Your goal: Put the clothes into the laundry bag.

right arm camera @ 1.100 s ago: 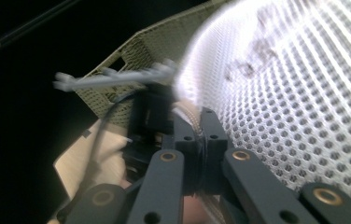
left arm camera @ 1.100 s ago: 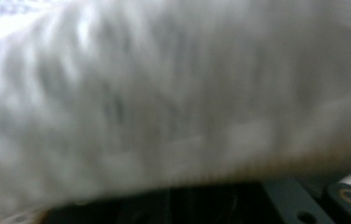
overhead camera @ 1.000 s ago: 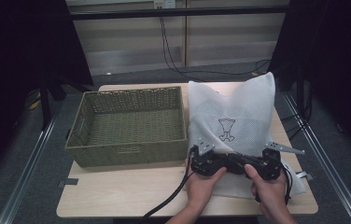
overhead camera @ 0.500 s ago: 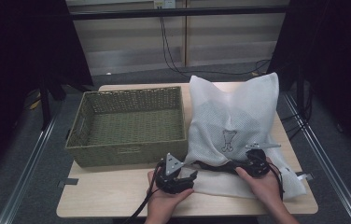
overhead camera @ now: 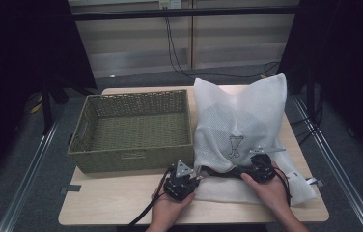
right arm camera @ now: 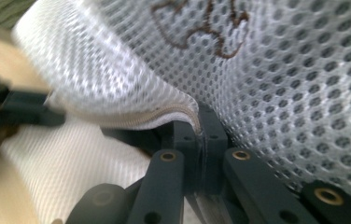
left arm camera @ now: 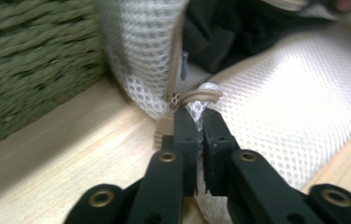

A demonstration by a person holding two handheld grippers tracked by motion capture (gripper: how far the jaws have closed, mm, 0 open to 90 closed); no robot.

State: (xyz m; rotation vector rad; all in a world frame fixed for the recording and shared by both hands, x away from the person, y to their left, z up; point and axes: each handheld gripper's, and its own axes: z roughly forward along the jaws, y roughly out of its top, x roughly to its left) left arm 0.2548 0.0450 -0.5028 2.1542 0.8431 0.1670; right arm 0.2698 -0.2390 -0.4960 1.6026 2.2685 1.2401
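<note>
A big white mesh bag (overhead camera: 240, 121) stands on the right half of the wooden table (overhead camera: 112, 203) in the high view. It has a small brown drawing on its front. Its bottom edge is open, and something dark shows inside the gap.

A green woven basket (overhead camera: 131, 130) sits in the middle left of that view, just beside the bag.

The left gripper (overhead camera: 185, 181) is low in the middle of the high view, held in a hand (overhead camera: 167, 210) that comes up from the bottom edge. Its jaws have just been closing. In the left gripper view they are almost together, with only a thin crack between them. They pinch the tan zipper pull (left arm camera: 201, 95) at the corner of the bag, right in the middle of that view. The tan zipper line runs up from there.

The right gripper (overhead camera: 259, 166) is lower right in the high view, at the bottom edge of the bag. In the right gripper view its two black jaws are pressed tight together in the lower middle. They grip the bag's zipper edge (right arm camera: 164, 114), and the mesh curls over them.

The two grippers are near each other, along the same open edge.
</note>
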